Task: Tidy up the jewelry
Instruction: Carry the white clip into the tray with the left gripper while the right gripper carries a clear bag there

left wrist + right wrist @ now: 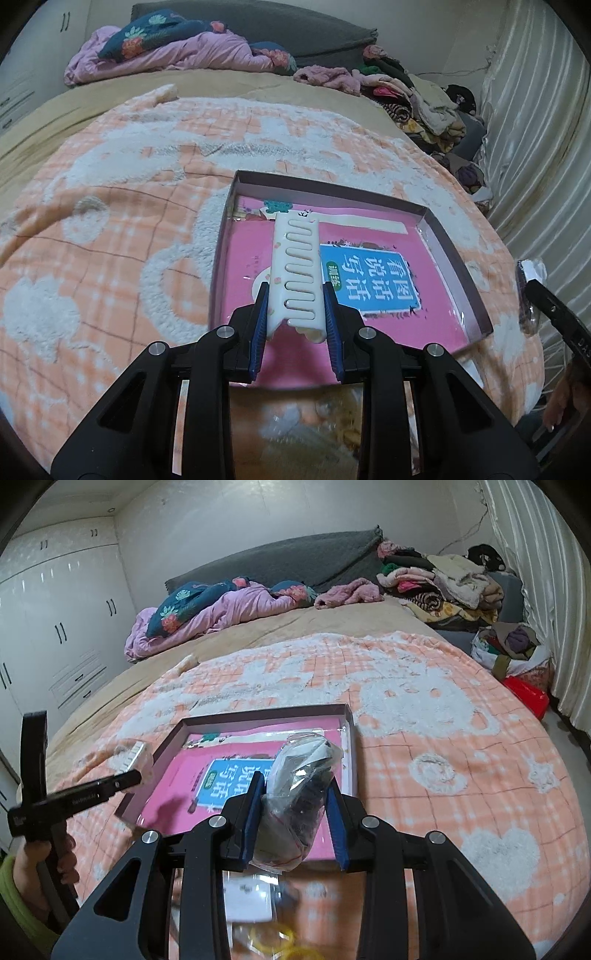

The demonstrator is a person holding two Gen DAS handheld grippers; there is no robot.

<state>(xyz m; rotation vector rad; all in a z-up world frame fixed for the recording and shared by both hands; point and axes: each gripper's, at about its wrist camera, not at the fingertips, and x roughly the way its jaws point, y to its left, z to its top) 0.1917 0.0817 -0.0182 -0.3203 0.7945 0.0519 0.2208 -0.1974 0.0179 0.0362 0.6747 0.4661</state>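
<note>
A shallow open box (454, 258) lined with a pink booklet lies on the bed's peach blanket; it also shows in the right wrist view (266, 720). My left gripper (295, 291) is shut on a white slotted hair clip (295, 266) and holds it over the box's left half. My right gripper (295, 786) is shut on a clear plastic bag of dark jewelry (299, 790) above the box's right side. That bag shows at the right edge of the left wrist view (530, 295). The left gripper with the clip shows at the left of the right wrist view (129, 764).
The peach and white blanket (443, 746) covers the near bed. A purple quilt (229, 613) and a clothes pile (443, 579) lie at the far end. Yellow rings (273, 938) and a small clear bag lie blurred under my right gripper. A curtain (535, 147) hangs on the right.
</note>
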